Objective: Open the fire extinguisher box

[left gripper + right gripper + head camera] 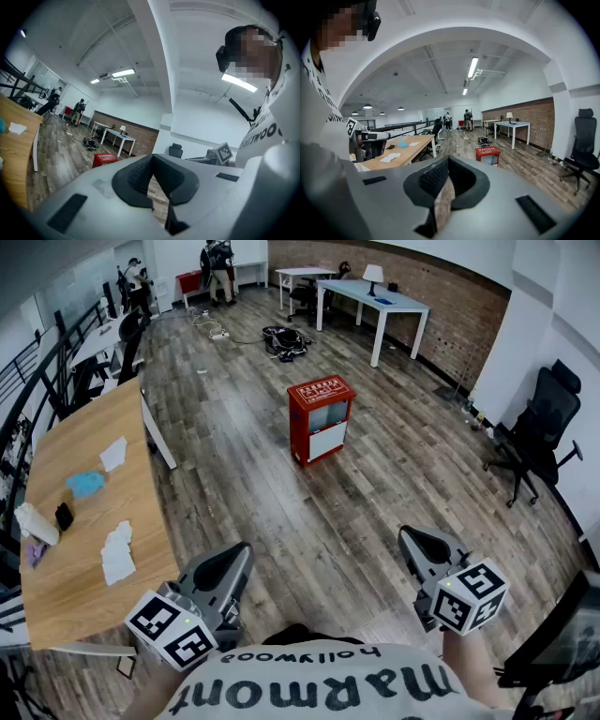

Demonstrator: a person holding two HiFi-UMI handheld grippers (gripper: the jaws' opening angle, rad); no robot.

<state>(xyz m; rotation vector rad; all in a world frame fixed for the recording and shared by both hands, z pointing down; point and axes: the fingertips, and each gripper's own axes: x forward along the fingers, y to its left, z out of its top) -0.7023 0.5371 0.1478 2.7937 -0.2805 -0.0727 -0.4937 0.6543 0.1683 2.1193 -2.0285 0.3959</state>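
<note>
The wooden floor (375, 512) is stretching across the office, and a long wooden desk (84, 549) is standing along its left side. The red fire extinguisher box (321, 420) is standing upright on the open floor, well apart from the desk and well ahead of both claws. The left claw (239, 557) and right claw (412, 538) are hovering close to the person's body, each with its jaws pressed together and gripping nothing. White paper sheets (117, 554) are lying on the desk.

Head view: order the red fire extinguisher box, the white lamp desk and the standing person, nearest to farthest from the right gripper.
From the right gripper:
1. Red fire extinguisher box, mid-floor.
2. White lamp desk, by brick wall.
3. Standing person, far end.
</note>
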